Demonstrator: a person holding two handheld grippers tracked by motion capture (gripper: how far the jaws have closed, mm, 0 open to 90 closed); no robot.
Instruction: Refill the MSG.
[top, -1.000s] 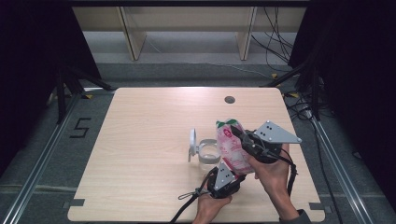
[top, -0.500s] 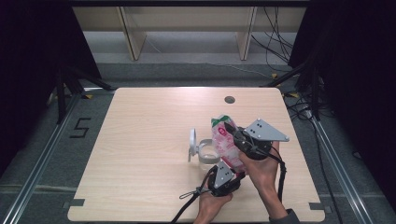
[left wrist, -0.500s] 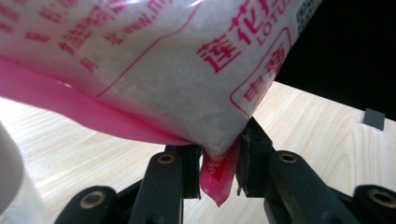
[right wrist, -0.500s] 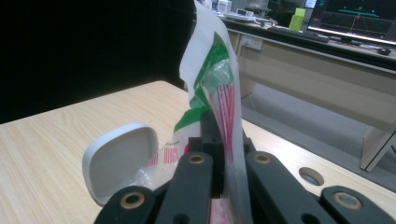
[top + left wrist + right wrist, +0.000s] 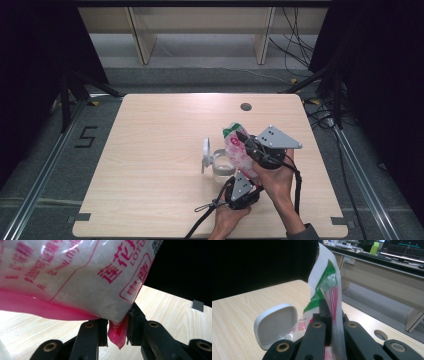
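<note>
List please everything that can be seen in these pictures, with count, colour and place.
Sugar bag: one, white with pink print and green top, held tilted above the container.
Container: one, clear, centre-right of table, white lid flipped up.
Table: one, light wood, round hole at far edge.
Left gripper: black, pinching the bag's pink bottom corner.
Right gripper: black, clamped on the bag's upper part.
Hands: two, from the near edge.

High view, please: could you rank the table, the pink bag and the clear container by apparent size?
1. table
2. pink bag
3. clear container, though the bag partly covers it, so the order of these last two is unsure.
</note>
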